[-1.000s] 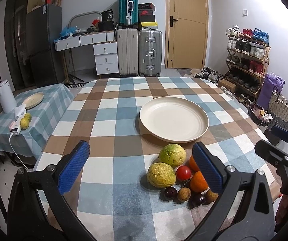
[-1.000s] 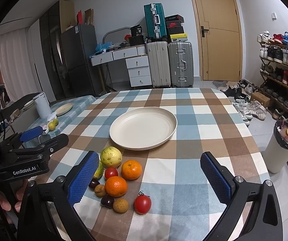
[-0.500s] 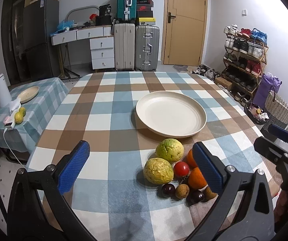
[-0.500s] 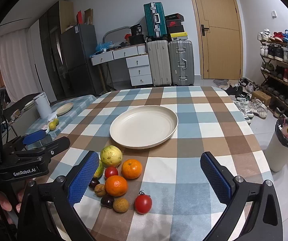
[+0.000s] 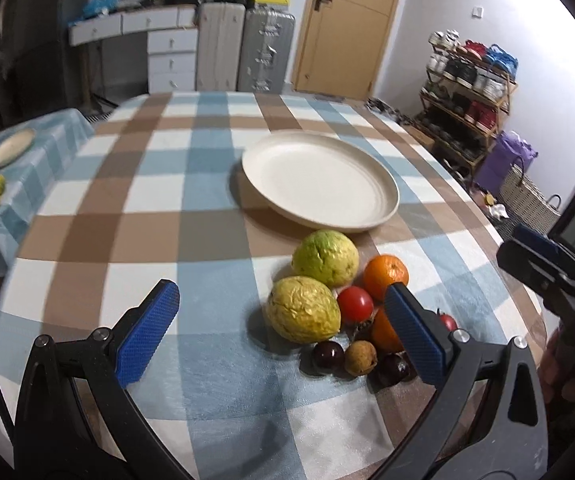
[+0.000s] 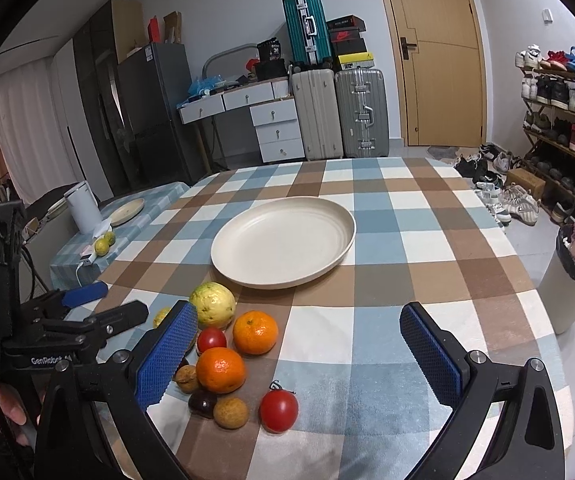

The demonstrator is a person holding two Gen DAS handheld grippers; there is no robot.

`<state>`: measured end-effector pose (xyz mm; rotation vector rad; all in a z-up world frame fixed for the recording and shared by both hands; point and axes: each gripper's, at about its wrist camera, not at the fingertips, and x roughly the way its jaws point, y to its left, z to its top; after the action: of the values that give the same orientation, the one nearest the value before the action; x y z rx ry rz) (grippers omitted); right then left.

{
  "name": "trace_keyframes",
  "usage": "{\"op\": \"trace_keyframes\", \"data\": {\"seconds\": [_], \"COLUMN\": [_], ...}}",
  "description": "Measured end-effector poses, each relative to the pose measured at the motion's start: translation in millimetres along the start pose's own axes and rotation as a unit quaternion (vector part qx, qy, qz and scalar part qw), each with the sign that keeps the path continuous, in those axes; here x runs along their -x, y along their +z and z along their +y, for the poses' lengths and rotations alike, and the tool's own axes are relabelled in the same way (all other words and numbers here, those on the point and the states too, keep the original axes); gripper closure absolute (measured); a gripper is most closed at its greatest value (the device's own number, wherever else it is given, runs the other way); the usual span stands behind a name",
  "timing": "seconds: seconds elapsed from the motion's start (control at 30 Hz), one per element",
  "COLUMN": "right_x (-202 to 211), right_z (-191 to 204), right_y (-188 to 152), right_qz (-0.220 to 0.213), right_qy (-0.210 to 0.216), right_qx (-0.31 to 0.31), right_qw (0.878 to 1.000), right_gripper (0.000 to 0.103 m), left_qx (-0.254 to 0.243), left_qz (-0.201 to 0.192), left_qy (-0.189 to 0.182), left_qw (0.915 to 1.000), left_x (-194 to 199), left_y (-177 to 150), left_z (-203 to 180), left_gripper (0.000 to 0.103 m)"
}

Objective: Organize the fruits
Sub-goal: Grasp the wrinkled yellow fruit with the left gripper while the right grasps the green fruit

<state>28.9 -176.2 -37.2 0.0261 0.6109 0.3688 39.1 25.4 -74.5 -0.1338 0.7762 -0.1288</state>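
Now the left gripper (image 5: pixel 283 320) has dropped closer — fingers spread wide around the wrinkled yellow fruit (image 5: pixel 303 315), plate (image 5: pixel 319 182) empty; right gripper (image 6: pixel 299 354) open too.

Left gripper (image 5: pixel 283 330) held low over table, blue-padded fingers (image 5: pixel 147 330) spread wide, nothing between them. Right gripper (image 6: pixel 299 354) level alongside, fingers (image 6: pixel 431 354) likewise wide apart, nothing gripped. Person's hand (image 6: pixel 5 404) wraps left gripper's handle.

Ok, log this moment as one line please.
stage: pre-grasp | left gripper: open, empty | right gripper: open, empty | plate: empty | fruits: clustered on tablecloth
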Motion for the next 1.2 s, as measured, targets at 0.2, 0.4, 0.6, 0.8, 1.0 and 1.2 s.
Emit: {"op": "trace_keyframes", "data": {"seconds": [0.2, 0.4, 0.6, 0.8, 1.0, 1.2], "right_x": [-18.0, -31.2, -43.8, -51.8, -58.2, -58.8], "right_z": [-5.3, -8.5, -13.6, -15.1, -14.4, -13.9], "right_y": [-0.4, 0.4, 2.4, 4.4, 6.7, 6.5], "right_qz": [0.009, 0.019, 0.028, 0.034, 0.038, 0.039], "right_qy": [0.007, 0.013, 0.017, 0.019, 0.021, 0.021], "right_qx": [-0.002, -0.003, -0.009, -0.008, -0.007, -0.006], "right_qw": [1.0, 1.0, 0.999, 0.999, 0.999, 0.999], "right_gripper": [0.0, 0.0, 0.0, 0.0, 0.0, 0.0], "left_qx": [0.001, 0.01, 0.023, 0.031, 0.035, 0.046], "left_qz": [0.029, 0.052, 0.07, 0.08, 0.085, 0.081], "left_qy": [-0.014, -0.021, -0.046, -0.079, -0.102, -0.13], "left_qw": [0.9995, 0.9984, 0.9962, 0.9932, 0.9906, 0.9871], "left_x": [-24.7, -46.9, -63.3, -68.1, -69.4, -66.3], "left_y": [-1.7, 0.0, 2.2, 3.8, 2.8, 0.6], "left_z": [7.3, 14.6, 19.1, 17.8, 18.2, 21.5], "left_gripper": [0.001, 0.001, 0.004, 0.02, 0.038, 0.055]}}
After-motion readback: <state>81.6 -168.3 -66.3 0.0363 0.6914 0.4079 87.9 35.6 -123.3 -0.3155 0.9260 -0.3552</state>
